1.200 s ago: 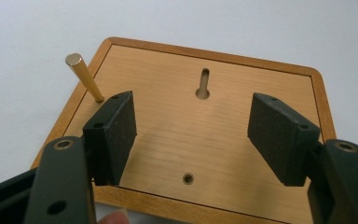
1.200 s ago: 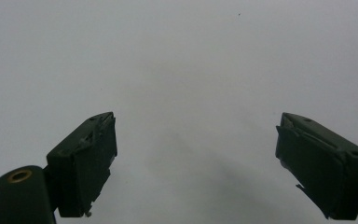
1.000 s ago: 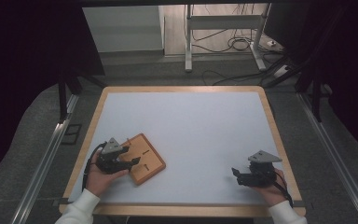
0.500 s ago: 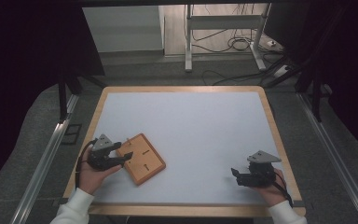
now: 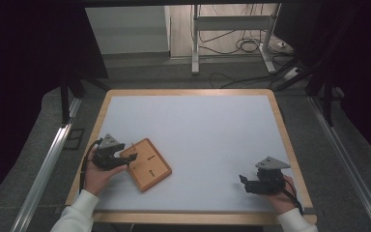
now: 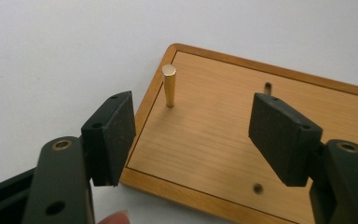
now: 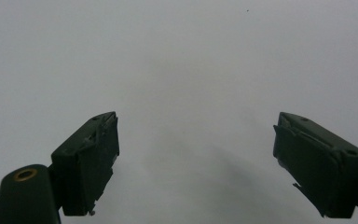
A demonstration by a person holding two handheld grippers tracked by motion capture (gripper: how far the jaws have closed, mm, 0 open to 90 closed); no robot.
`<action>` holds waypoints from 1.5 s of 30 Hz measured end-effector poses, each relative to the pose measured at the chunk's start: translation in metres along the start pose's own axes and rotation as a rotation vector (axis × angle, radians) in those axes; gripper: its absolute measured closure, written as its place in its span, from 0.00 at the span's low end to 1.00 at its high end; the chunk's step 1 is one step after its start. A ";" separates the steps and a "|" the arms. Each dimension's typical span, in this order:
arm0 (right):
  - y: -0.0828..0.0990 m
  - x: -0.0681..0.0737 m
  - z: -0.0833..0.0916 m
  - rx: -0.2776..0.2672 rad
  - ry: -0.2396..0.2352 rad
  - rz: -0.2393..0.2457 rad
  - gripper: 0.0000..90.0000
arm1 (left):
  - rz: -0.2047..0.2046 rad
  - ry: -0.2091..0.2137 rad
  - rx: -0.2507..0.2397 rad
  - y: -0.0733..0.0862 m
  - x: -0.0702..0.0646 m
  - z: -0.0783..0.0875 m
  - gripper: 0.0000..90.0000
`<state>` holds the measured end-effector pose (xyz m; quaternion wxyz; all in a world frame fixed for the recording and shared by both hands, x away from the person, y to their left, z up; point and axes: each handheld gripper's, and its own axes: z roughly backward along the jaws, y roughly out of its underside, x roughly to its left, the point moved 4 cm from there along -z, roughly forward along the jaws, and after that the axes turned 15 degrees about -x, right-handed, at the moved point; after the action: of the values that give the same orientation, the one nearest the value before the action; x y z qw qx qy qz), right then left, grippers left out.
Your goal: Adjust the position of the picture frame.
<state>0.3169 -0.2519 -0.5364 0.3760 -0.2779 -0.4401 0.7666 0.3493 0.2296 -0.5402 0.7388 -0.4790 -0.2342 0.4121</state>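
Observation:
A small wooden board (image 5: pixel 149 166) lies on the white table near its front left. A brass peg (image 6: pixel 169 85) stands upright in the board near one corner, and two empty holes (image 6: pixel 258 188) show elsewhere in it. My left gripper (image 5: pixel 128 158) sits at the board's left edge, open, with the jaws wide apart and nothing between them (image 6: pixel 196 135); the peg stands just beyond the pads (image 6: pixel 114 135). My right gripper (image 5: pixel 244 181) rests near the table's front right, open over bare white surface (image 7: pixel 196 158).
The white table top has a wooden rim (image 5: pixel 188 92). Beyond its far edge are a metal stand (image 5: pixel 195 43) and cables (image 5: pixel 244 46) on the floor. A metal rail (image 5: pixel 48 164) runs along the table's left side.
My left gripper has drawn back to the left, off the board's corner, and the peg stays standing in the board. The right gripper has not moved.

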 end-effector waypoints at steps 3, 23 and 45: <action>0.000 0.000 0.001 0.001 0.004 -0.004 0.16 | 0.005 0.007 0.016 0.002 0.003 -0.006 0.35; 0.004 -0.002 0.004 0.006 0.013 0.001 0.16 | -0.042 -0.003 0.023 -0.003 0.010 -0.029 0.64; 0.006 -0.003 0.005 -0.005 0.006 -0.010 0.16 | -0.009 0.026 -0.008 -0.002 0.015 -0.034 0.93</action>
<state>0.3127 -0.2587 -0.5387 0.3805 -0.2789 -0.4423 0.7628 0.3835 0.2238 -0.5542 0.7417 -0.4862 -0.2284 0.4017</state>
